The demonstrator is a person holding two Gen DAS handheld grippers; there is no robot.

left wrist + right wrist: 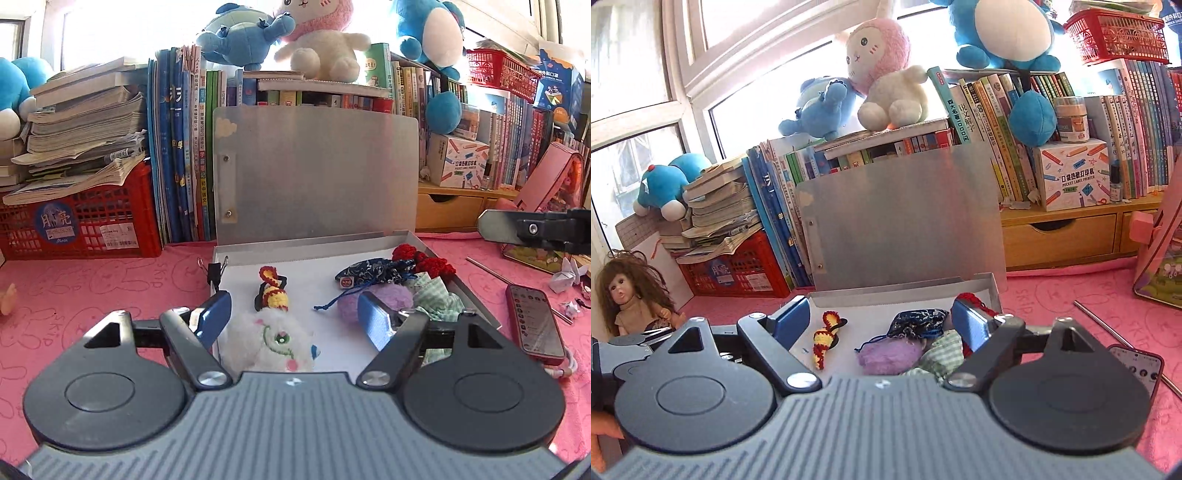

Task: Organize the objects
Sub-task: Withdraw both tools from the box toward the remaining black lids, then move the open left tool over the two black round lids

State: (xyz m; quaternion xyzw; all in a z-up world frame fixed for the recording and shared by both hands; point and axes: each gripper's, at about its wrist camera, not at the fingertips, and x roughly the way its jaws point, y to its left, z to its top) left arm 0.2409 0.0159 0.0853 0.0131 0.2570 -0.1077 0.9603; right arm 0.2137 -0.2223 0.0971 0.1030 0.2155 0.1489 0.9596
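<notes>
Left gripper [295, 317]: spread, nothing pinched, above the box's near edge.
Right gripper [882, 325]: spread, empty.
Box [472, 291]: open, lid upright at the far side.
White plush [266, 339]: in the box, near left; likely light, soft, squashy.
Hold: probably across its body.
Purple pompom [373, 301]: right, beside the blue pouch [364, 271].

Each gripper, left gripper [295, 314] and right gripper [882, 325], has a ribbed grey body, two round black discs, black linkage arms with silver screws, and blue ribbed pads [373, 317].
</notes>
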